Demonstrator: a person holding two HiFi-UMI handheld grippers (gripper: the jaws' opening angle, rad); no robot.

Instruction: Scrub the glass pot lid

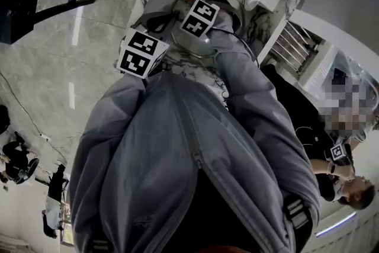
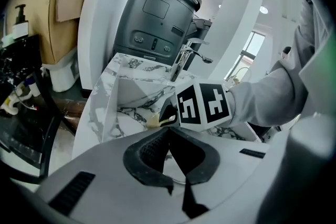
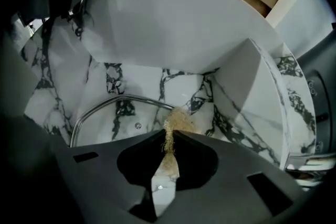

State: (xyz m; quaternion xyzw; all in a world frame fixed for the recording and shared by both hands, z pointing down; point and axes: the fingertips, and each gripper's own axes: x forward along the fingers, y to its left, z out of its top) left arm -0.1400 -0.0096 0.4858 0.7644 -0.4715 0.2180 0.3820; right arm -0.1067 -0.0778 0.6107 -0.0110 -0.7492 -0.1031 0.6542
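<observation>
Down in the marble sink [image 3: 131,78] lies the glass lid [image 3: 118,120], its metal rim curving across the basin floor. Pointing steeply down over it, the right tongs [image 3: 169,136] are clamped tight on a tan fibrous scrubber [image 3: 177,120] (its tuft pokes out past the tips, just beside the lid's rim; contact is unclear). Close alongside, the left tongs [image 2: 168,132] have their jaws pressed together, with nothing showing between them. A faucet [image 2: 184,60] stands at the sink's edge.
</observation>
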